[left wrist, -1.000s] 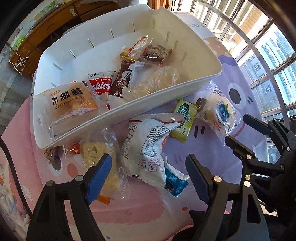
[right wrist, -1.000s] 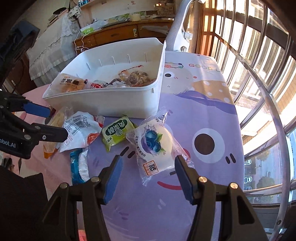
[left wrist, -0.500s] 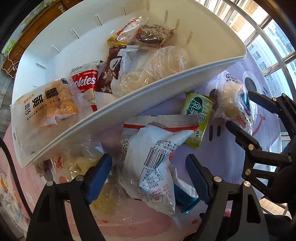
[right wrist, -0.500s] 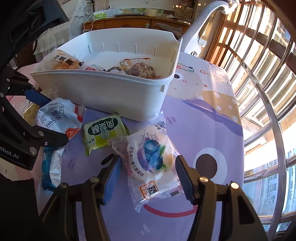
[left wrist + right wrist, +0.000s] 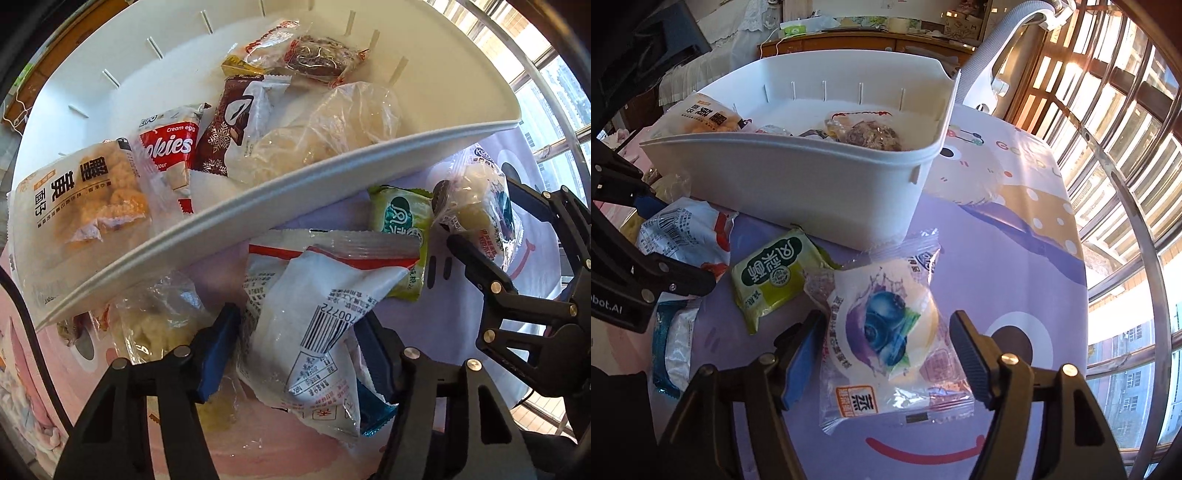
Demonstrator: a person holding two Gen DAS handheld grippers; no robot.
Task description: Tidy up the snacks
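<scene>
White bin (image 5: 798, 192) on cartoon tablecloth (image 5: 1015, 266), partly filled with snacks | left gripper (image 5: 299, 350) closing around barcode packet (image 5: 314, 306), just beside bin | right gripper (image 5: 886, 347) opening, straddling blueberry bun packet (image 5: 886, 332), pads clear

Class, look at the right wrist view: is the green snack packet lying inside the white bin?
No. The green snack packet lies on the tablecloth, in front of the white bin.
</scene>
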